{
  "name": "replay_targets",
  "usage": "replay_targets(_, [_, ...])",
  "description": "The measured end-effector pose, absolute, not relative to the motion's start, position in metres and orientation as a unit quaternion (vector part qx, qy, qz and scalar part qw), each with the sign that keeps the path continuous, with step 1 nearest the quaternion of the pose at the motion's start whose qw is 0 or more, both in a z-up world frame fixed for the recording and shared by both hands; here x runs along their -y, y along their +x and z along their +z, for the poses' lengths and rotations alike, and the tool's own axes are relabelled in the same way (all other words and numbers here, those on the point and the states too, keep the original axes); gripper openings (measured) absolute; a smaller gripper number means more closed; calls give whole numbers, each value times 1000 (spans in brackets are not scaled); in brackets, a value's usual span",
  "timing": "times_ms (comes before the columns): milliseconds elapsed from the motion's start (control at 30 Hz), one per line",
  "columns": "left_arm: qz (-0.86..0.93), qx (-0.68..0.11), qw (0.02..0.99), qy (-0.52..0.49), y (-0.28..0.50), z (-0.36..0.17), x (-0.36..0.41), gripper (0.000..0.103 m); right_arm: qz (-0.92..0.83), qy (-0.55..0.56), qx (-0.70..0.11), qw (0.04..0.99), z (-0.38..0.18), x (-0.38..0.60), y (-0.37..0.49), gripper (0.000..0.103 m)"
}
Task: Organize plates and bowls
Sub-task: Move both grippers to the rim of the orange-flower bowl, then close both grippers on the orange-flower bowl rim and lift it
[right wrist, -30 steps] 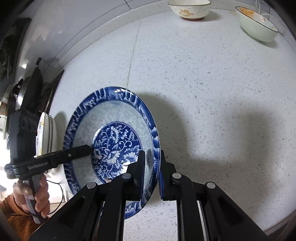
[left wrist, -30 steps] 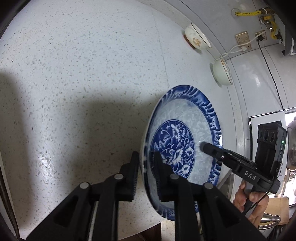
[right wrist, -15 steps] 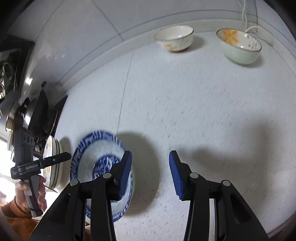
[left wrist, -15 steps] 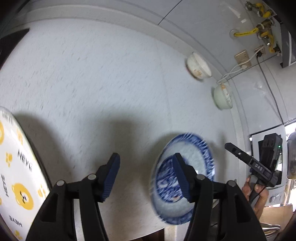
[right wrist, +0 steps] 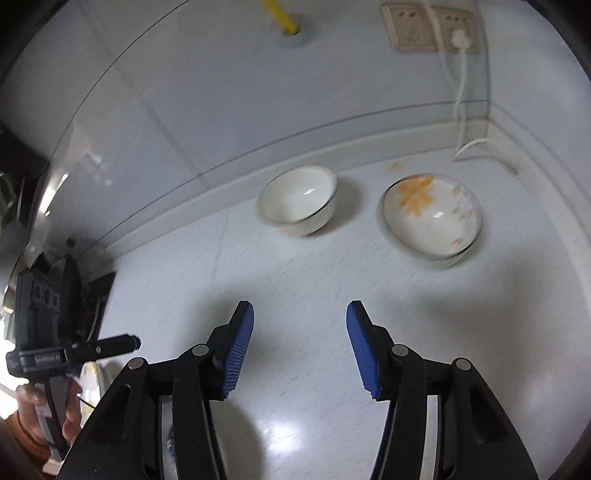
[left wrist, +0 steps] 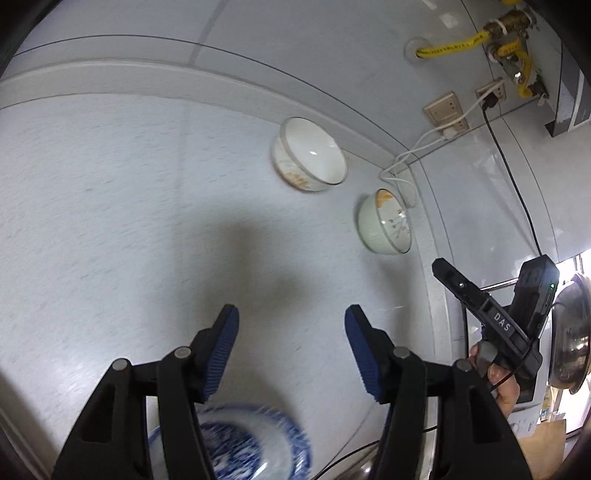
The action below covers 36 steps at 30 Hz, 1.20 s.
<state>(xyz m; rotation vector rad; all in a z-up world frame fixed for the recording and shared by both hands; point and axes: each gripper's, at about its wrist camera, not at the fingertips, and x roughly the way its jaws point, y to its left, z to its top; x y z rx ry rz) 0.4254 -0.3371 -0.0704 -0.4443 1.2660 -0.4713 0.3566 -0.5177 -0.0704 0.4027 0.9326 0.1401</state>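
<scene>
The blue-and-white patterned plate [left wrist: 255, 443] lies flat on the white speckled counter, low in the left wrist view under my left gripper. My left gripper [left wrist: 291, 350] is open and empty above it. My right gripper [right wrist: 299, 350] is open and empty too. Two bowls stand at the back by the wall: a white bowl with a gold rim [left wrist: 310, 158] [right wrist: 299, 199] and a pale green bowl with an orange leaf pattern [left wrist: 384, 225] [right wrist: 430, 218]. Both bowls are well ahead of the fingertips. The right gripper also shows at the right of the left wrist view [left wrist: 443, 267].
A wall socket [right wrist: 417, 29] with a white cable [right wrist: 461, 92] sits above the back right corner. A yellow gas pipe [left wrist: 454, 44] is on the wall. A steel pot [left wrist: 569, 336] stands at the far right. A pale plate [right wrist: 92, 380] shows at the left.
Both grippers let go of the blue plate, opened wide and drew back and up. The plate now lies on the counter. Both views have tilted toward the two bowls at the back.
</scene>
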Motion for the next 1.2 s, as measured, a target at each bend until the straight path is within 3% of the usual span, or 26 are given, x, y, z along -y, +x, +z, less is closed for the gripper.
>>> replay_targets(100, [-221,-586,750,-212,451,-78,382,58,34,194,-453,870,-74,549,376,55])
replay_targets(600, [-232,-609,723,-229,552,-148,528,58,10,225,-526,820,-154,640,456,55])
replay_targets(833, [-226,-626,719,-200,577,-168,561,58,19,229,-539,810,-176,646,474,41])
replay_targets(933, [-228,-637,707,-205,582,-182,566,52,24,230,-545,806,-182,647,478,33])
replay_targets(1000, [-232,-644,700,-204,584,-190,570,27,35,225,-552,802,-187,646,479,26])
replay_targets(1133, [-243,-645,699,-190,584,-192,574,20,47,234,-554,798,-194,644,478,11])
replay_targets(1200, [-243,-646,701,-178,577,-191,572,19,45,231,-554,798,-194,641,476,11])
